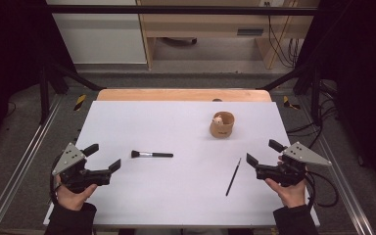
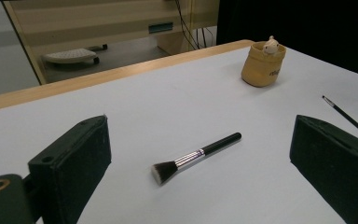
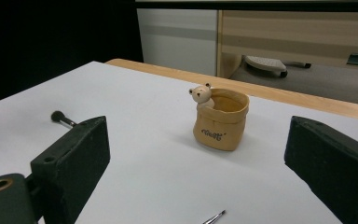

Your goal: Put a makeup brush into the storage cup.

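Left gripper (image 1: pixel 105 156) with jaws wide apart, makeup brush (image 2: pixel 193 157) just ahead. Right gripper (image 1: pixel 262 152) also wide apart, thin brush (image 1: pixel 233 177) just beside, pot (image 3: pixel 220 119) farther ahead.

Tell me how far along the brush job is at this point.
Nothing looks done yet: the makeup brush and the thin brush both lie flat on the table, apart from the tan bear pot. Nothing is in hand: the left hand-held gripper and the right hand-held gripper hover open at the near corners. Picking up both brushes is probably all still ahead.
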`<action>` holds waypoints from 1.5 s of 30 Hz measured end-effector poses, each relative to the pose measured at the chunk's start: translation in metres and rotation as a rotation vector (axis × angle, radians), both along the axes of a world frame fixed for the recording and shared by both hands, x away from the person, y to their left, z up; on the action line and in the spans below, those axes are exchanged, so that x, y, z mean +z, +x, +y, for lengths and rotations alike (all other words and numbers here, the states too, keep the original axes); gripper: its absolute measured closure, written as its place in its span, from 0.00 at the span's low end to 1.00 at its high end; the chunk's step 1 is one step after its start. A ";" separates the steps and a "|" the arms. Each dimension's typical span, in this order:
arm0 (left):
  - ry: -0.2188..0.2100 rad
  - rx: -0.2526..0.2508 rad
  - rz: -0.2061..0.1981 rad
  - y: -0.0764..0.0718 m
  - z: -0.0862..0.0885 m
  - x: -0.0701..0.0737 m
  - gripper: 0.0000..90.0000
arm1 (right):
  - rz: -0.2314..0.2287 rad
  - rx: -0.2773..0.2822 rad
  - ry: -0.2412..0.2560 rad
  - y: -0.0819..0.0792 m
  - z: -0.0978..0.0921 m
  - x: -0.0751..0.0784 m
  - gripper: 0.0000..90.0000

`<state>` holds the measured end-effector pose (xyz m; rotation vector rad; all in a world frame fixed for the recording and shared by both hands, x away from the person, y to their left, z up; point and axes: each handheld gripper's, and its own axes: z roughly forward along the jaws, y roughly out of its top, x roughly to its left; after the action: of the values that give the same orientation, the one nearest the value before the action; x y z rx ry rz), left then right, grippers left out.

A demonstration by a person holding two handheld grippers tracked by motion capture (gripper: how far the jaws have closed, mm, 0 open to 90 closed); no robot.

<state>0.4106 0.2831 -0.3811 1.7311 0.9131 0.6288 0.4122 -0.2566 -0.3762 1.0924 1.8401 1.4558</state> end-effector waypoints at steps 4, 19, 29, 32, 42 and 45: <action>0.022 0.008 0.003 0.000 -0.001 -0.001 0.05 | 0.005 -0.001 -0.009 0.000 0.001 -0.002 0.08; 0.029 0.021 0.021 0.001 0.002 -0.008 0.05 | 0.056 0.000 -0.070 0.002 0.020 -0.009 0.11; 0.041 0.022 0.035 0.003 -0.001 -0.013 0.05 | 0.141 0.006 -0.096 0.011 0.033 -0.027 0.12; 0.049 0.023 0.036 0.004 -0.002 -0.014 0.05 | 0.163 -0.003 -0.107 0.013 0.036 -0.033 0.12; 0.060 0.015 0.046 0.004 -0.005 -0.016 0.05 | 0.232 -0.024 -0.158 0.019 0.044 -0.050 0.16; 0.067 0.014 0.047 0.004 -0.005 -0.016 0.05 | 0.251 -0.026 -0.168 0.021 0.046 -0.055 0.18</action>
<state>0.4149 0.2783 -0.3972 1.8068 0.9471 0.6369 0.4333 -0.2105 -0.4312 1.2545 2.0690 1.1677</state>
